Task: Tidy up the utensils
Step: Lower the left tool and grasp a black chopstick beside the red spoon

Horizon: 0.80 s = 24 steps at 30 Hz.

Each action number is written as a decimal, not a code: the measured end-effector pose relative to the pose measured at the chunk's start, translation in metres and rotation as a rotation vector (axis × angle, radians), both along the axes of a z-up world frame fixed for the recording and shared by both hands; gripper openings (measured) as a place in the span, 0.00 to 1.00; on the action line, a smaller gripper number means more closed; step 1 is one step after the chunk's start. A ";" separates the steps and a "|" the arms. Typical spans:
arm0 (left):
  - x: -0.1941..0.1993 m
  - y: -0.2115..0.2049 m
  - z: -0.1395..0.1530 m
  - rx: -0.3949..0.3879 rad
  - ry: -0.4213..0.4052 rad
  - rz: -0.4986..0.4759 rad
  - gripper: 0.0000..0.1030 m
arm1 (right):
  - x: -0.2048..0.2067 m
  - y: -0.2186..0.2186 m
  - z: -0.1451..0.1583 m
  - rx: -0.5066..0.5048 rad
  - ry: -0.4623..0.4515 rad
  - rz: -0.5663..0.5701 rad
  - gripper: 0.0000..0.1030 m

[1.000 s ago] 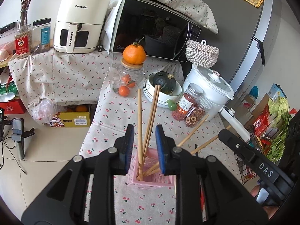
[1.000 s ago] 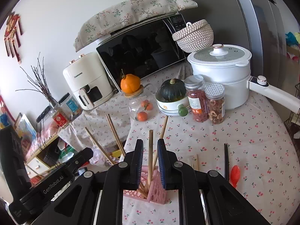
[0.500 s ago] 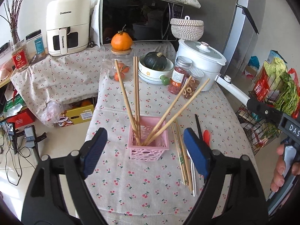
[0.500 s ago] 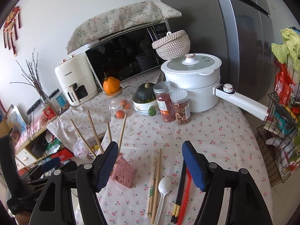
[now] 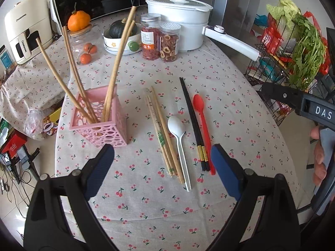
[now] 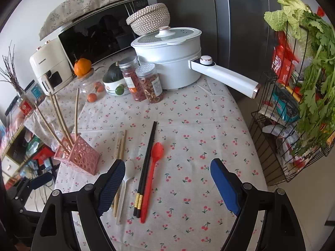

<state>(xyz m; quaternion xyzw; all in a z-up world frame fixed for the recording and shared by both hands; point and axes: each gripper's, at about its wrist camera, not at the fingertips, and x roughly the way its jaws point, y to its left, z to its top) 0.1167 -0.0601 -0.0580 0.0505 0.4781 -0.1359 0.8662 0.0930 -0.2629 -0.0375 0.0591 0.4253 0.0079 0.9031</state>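
A pink lattice holder (image 5: 100,117) (image 6: 78,154) stands on the cherry-print tablecloth with several wooden chopsticks (image 5: 72,67) leaning in it. To its right lie loose wooden chopsticks (image 5: 163,131) (image 6: 120,144), a white spoon (image 5: 179,138) (image 6: 125,184), black chopsticks (image 5: 192,121) (image 6: 146,167) and a red spoon (image 5: 203,125) (image 6: 151,175). My left gripper (image 5: 163,167) is open and empty above the near ends of the loose utensils. My right gripper (image 6: 167,186) is open and empty above the black chopsticks and red spoon.
At the back stand a white pot (image 6: 169,58) with a long handle (image 6: 226,75), two jars (image 6: 144,81), a bowl with a squash (image 5: 121,37), a glass jar with an orange (image 5: 81,31), a microwave and an air fryer (image 5: 23,27). A wire rack of vegetables (image 6: 293,96) stands right of the table.
Both grippers let go of the chopsticks in the pink holder, opened wide, pulled back and swung right over the loose utensils on the cloth.
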 end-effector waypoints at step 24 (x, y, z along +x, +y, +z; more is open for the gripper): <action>0.140 -0.099 -0.093 0.009 0.239 0.033 0.06 | 0.016 -0.090 -0.050 0.066 0.181 -0.150 0.82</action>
